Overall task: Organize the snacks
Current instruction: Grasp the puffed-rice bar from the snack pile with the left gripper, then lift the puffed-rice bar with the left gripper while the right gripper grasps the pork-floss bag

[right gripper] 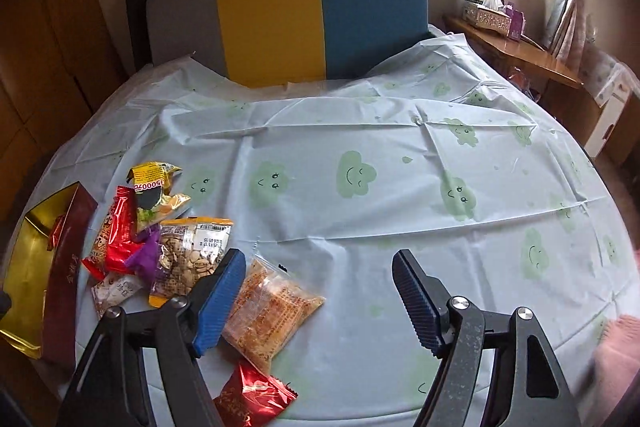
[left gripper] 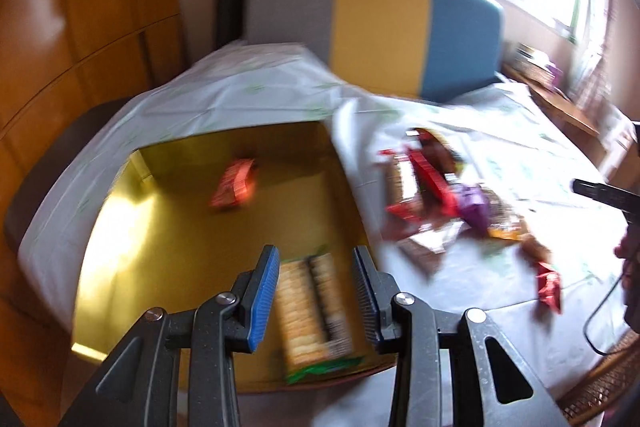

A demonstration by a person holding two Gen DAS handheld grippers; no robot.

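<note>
My right hand-held gripper (right gripper: 320, 297) hangs open, empty. The orange snack bag (right gripper: 269, 311) lies lower left, touching its blue finger, slanting toward the lower left. My left hand-held gripper (left gripper: 316, 301), also open, hovers over the gold box (left gripper: 176, 227).

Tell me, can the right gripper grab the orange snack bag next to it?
Probably yes. The right hand-held gripper is open, the orange snack bag lies by its blue finger, uncovered.
</note>
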